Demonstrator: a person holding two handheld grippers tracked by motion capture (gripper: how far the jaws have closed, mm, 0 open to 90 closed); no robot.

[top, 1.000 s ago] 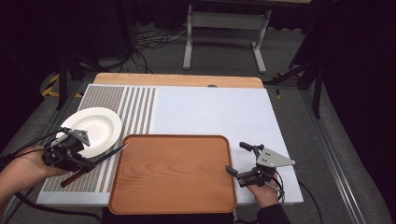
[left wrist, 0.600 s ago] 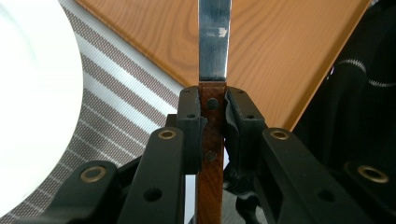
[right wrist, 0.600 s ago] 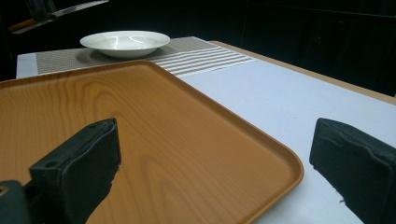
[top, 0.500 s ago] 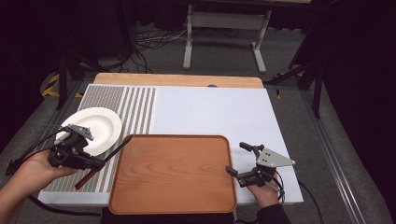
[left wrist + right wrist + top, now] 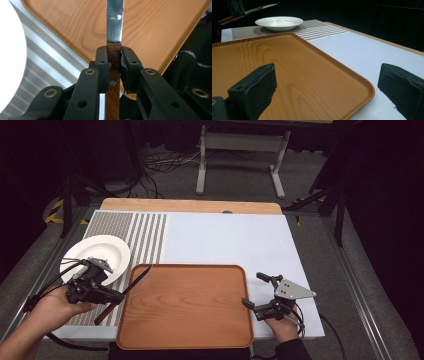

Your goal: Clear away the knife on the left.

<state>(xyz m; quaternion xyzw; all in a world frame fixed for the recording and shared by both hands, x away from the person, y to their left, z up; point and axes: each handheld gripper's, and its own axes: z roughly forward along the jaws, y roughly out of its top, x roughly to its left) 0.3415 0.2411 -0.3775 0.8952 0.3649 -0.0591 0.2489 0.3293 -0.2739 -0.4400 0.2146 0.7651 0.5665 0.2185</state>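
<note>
While the left tongs (image 5: 113, 58) clamp the brown wooden handle of a knife (image 5: 121, 289), its steel blade reaches out over the near-left corner of the wooden tray (image 5: 185, 306), the handle end trailing back over the striped mat (image 5: 145, 227) near the table's (image 5: 240, 237) front edge. The knife appears lifted clear of the surface, slanting up toward the tray. Likely it is meant to be set down, and doing that well means lowering it level, flat side down, and letting go only once it rests, so it does not skid on the smooth wood. The right tongs (image 5: 260, 292) stand wide apart and hold nothing, just beside the tray's right rim. A white plate (image 5: 102, 251) sits on the mat, just behind the left hand (image 5: 55, 302). The knife is slim, two rivets showing in its reddish grip.
</note>
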